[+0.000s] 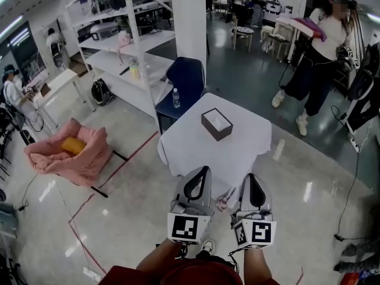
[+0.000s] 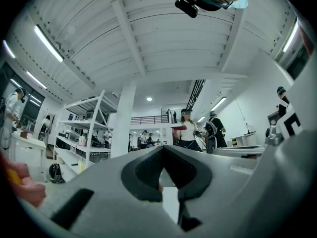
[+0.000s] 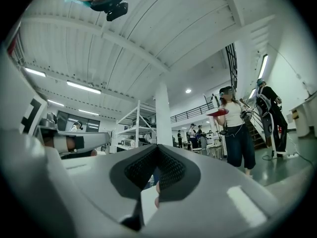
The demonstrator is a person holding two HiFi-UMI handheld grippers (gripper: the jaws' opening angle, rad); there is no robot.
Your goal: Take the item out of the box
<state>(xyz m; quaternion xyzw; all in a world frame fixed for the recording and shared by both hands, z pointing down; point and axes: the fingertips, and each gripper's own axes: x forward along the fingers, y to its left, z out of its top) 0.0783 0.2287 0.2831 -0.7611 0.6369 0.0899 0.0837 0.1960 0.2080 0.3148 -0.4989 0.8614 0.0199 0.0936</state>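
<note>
Both grippers are up. The left gripper (image 1: 205, 169) and the right gripper (image 1: 252, 176) are held side by side at the near edge of the scene, and both are pointed at the table (image 1: 237, 156) ahead. The left gripper's jaws are seen closed, tips meeting, with nothing clamped between them. The right gripper's jaws are pressed together as well, and nothing is held there either. The marker cubes are turned toward the head camera, and a forearm is seen behind each.

The box (image 1: 211, 129) is found on the white table, toward its far side and well apart from both grippers. It is dark outside, its top is open, and a white inside is shown. Whether the item lies inside cannot be told, as nothing is picked out against that white. The box is touched by neither gripper.

Behind the table a blue chair (image 1: 187, 76) is placed, with a bottle (image 1: 176, 98) stood on its seat. White shelves (image 1: 119, 64) are seen at the far left, beside a white pillar (image 1: 190, 16). A pink cushion (image 1: 80, 156) is laid on the floor at the left, with something orange (image 1: 72, 145) on top. At the far right a person (image 1: 320, 55) is seen standing, with a flat red thing (image 3: 218, 112) held up. More people are seen far back.
</note>
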